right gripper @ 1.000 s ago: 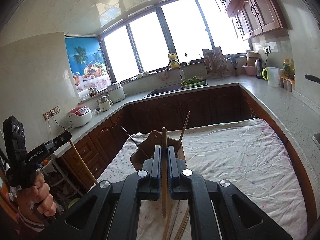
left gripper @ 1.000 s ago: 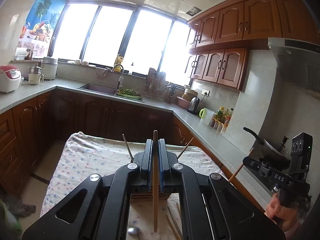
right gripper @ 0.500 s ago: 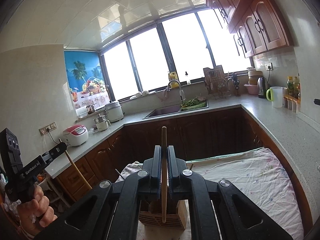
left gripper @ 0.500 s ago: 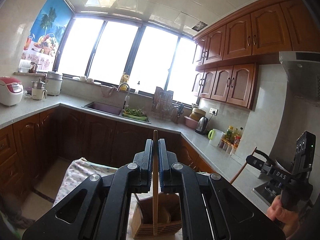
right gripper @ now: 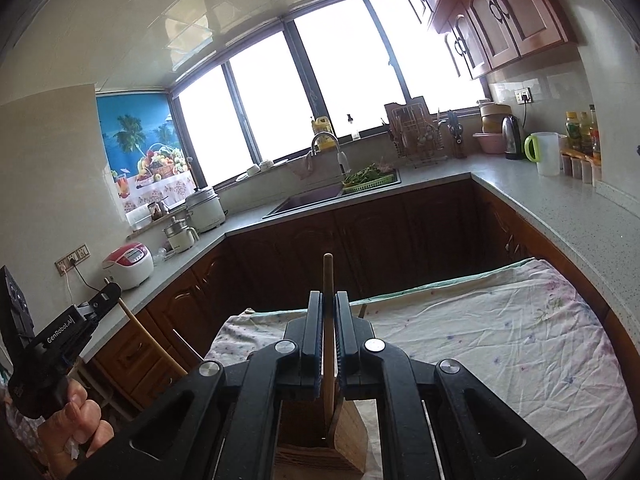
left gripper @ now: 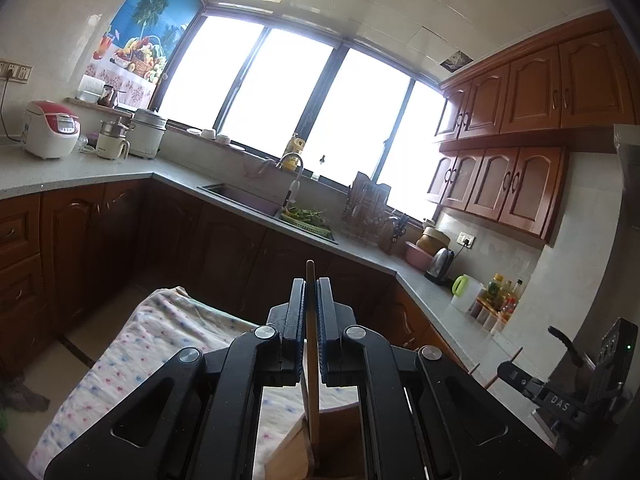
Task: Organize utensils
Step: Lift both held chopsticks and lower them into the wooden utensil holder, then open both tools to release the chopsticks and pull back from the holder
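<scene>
In the left wrist view my left gripper is shut on an upright wooden chopstick. Its lower end dips into the wooden utensil holder just below the fingers. In the right wrist view my right gripper is likewise shut on a wooden chopstick, whose lower end stands inside the same holder. Each gripper shows in the other's view: the right gripper at the right edge, the left gripper at the left, with a hand on its grip.
The holder stands on a table under a floral cloth. Dark wood cabinets and a grey countertop ring the table, with a sink, rice cooker, kettle and a white jug. A pan sits at the right.
Both grippers moved forward over the table and sank a little. The holder, earlier ahead of the fingers, now sits right beneath them with both chopstick ends inside it.
</scene>
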Motion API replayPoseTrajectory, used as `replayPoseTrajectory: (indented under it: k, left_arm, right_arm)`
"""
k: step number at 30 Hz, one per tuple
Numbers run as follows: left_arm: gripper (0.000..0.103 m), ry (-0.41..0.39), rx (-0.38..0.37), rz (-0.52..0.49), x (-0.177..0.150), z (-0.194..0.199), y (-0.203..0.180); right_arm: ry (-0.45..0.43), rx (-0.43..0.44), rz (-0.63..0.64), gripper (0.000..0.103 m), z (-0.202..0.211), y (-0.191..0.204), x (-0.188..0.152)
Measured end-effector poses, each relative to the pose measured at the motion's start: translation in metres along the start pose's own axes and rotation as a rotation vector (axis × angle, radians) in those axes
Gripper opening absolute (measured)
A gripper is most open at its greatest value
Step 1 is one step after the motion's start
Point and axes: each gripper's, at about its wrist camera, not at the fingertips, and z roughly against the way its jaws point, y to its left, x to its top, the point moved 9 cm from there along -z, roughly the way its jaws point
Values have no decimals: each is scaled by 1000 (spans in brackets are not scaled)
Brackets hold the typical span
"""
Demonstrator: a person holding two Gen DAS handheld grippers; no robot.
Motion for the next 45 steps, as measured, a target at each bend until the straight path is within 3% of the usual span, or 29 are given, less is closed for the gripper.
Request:
replayPoseTrajectory:
  k: [5, 13, 30, 33, 35, 36, 38, 40, 44, 45]
  left_arm:
    - [4, 25, 10, -7, -18, -11, 0]
    - [5, 132, -1, -85, -52, -32, -13]
    - [6, 175, 10, -71, -55, -39, -3]
    - [6, 185, 10, -66, -55, -38, -3]
    - [13, 186, 12, -65, -55, -35, -3]
    - [18, 187, 13, -63, -54, -34, -3]
    - [37, 183, 12, -55, -53, -28, -3]
    - [48, 172, 21, -57, -50, -20, -3]
    - [75, 163, 52, -69, -48, -3, -1]
    - [77, 167, 60, -71, -49, 1, 0]
  right_arm:
    - [25, -7, -35, 6, -14, -4, -17]
    - [62, -7, -25, 6, -23, -1, -26]
    - [81, -14, -37, 7, -27, -6, -26]
    - [84, -7, -46, 11, -27, -8, -27]
    - [88, -3, -56, 12, -27, -9, -28]
    - [89, -4, -61, 15, -26, -11, -28]
    - [83, -4, -73, 27, -22, -14, -28]
    - [68, 2, -85, 51, -16, -16, -27]
    - [43, 7, -98, 72, -1, -18, -26]
    - [38, 8, -102, 85, 3, -18, -27]
